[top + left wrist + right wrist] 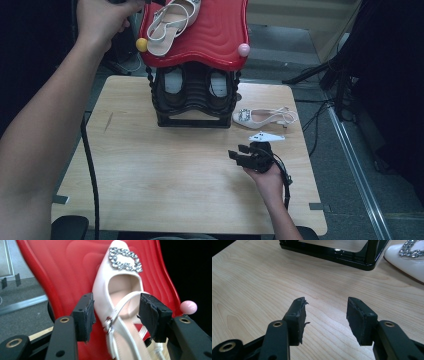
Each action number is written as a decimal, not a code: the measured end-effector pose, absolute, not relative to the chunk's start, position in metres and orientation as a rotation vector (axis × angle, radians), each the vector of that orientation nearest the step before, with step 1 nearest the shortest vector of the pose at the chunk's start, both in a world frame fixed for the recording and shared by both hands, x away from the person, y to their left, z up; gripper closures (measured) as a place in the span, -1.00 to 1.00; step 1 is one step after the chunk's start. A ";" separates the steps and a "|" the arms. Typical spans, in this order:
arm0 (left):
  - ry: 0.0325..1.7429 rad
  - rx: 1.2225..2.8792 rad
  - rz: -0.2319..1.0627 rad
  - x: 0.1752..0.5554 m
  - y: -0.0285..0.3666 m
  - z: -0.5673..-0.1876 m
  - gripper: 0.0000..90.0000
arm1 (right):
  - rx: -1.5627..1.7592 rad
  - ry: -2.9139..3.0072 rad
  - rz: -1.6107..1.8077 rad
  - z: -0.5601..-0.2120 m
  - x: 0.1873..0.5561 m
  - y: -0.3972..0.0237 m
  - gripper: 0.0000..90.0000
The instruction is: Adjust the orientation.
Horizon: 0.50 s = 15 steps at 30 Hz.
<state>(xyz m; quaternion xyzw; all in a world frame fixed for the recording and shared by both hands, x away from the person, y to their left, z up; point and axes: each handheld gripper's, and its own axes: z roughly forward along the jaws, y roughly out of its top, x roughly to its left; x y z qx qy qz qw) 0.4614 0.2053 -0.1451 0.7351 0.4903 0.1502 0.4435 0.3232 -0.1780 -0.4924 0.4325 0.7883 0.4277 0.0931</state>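
My left gripper [115, 315] stands wide open astride the white sandal [120, 302] on the red shelf [62, 272], its long axis running up the frame between unpressing pads, while my open right gripper [325, 320] idles on the table [249, 290].

White buckled shoe [117, 302], on red shelf [70, 270]

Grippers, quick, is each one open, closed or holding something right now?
Left gripper: open, fingers either side of the white shoe on the red shelf, not gripping it.
Right gripper: open, holding nothing.
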 end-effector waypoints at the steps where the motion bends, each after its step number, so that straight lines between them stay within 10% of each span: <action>1: 1.219 1.827 0.370 0.461 0.207 -0.146 0.03 | 1.286 2.337 1.273 -0.492 0.323 -0.178 0.13; 15: 1.263 1.799 0.375 0.457 0.248 -0.165 0.03 | 1.276 2.338 1.270 -0.491 0.328 -0.180 0.14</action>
